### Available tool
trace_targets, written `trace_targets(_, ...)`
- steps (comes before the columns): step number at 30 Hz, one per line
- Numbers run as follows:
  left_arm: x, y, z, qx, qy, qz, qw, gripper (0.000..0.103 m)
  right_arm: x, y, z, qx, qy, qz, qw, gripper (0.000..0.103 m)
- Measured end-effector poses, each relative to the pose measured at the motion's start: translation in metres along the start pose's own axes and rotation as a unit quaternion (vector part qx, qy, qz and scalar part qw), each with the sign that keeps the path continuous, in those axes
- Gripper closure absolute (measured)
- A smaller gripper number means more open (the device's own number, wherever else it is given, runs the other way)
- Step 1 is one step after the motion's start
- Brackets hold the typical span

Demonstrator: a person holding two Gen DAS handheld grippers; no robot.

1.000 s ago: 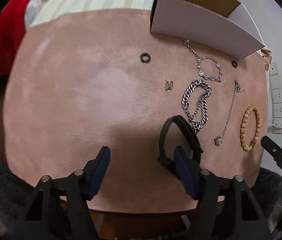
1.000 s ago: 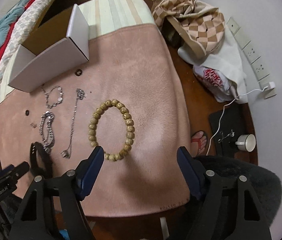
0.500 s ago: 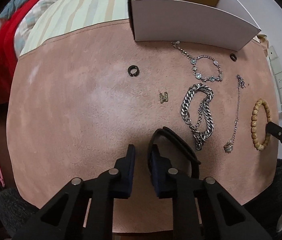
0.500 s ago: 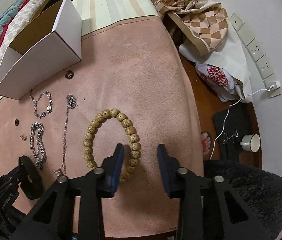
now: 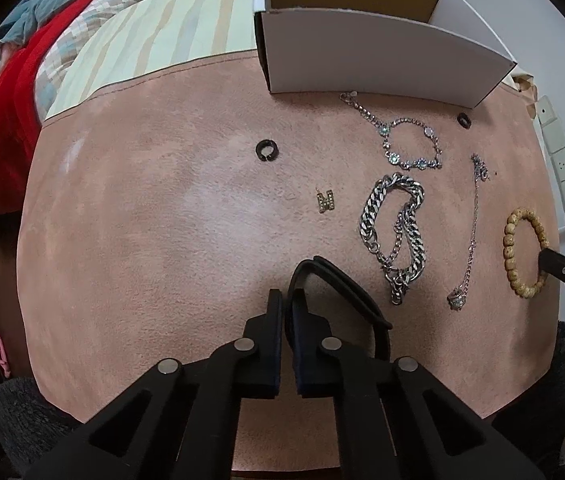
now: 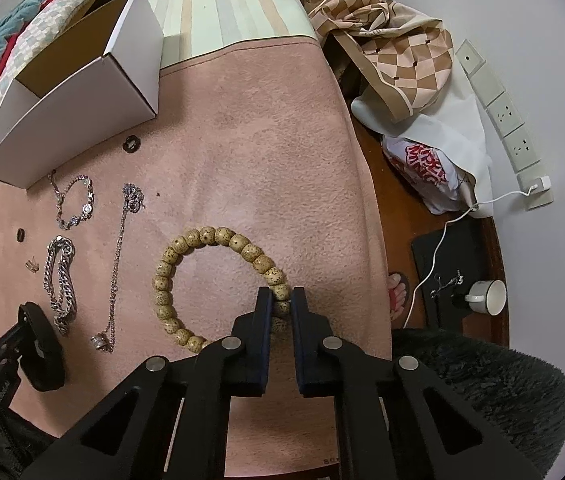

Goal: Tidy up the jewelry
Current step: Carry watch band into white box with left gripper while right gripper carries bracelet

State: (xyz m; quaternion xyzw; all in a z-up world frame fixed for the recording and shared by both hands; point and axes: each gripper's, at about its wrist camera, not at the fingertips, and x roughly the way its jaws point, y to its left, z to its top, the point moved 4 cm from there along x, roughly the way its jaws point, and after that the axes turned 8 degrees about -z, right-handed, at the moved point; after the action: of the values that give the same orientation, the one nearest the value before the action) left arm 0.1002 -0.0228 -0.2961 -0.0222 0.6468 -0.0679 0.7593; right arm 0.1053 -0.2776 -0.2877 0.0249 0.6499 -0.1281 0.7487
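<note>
Two grippers work low over the pink mat [image 5: 162, 240] that covers the counter, each reaching forward from the near edge. The left gripper [image 5: 287, 308] has its fingers drawn nearly together, pinching the near-left side of the black band bracelet [image 5: 342, 284], whose loop curves away to the right on the mat. The right gripper [image 6: 281, 306] is likewise closed down, clamping the near-right beads of the wooden bead bracelet [image 6: 186, 248]; the rest of that ring lies flat on the mat to its left.

Between the two held pieces, in the left wrist view, lie the chunky silver chain bracelet [image 5: 396, 224] and the thin pendant necklace [image 5: 472, 232], side by side but apart. Farther off sits the crystal-set bracelet [image 5: 410, 144], just before the open white cardboard box [image 5: 382, 56]. A small gold letter charm [image 5: 325, 201] and a dark ring [image 5: 266, 150] rest left of the chains, and a second dark ring [image 5: 463, 120] lies near the box's right corner.
</note>
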Motion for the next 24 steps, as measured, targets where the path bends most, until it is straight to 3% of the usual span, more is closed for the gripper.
trace_targets(6, -0.025, 0.011, 0.005, -0.001, -0.02, -0.013, 0.9997, 0.102, -0.015, 0.008, 0.001, 0.005, -0.017, 0.036, 0.999, 0.094)
trace_targets(13, -0.067, 0.02, 0.019, -0.011, -0.053, -0.044, 0.9976, 0.102, -0.065, 0.026, 0.008, -0.009, -0.053, 0.094, 0.994, 0.094)
trace_targets(19, -0.106, 0.013, 0.058, -0.012, -0.09, -0.073, 0.9932, 0.102, -0.12, 0.044, 0.025, -0.029, -0.089, 0.142, 0.985, 0.094)
trace_targets(24, -0.128, 0.013, 0.102, -0.004, -0.12, -0.082, 0.9894, 0.102, -0.168, 0.055, 0.061, -0.04, -0.124, 0.185, 0.974, 0.094)
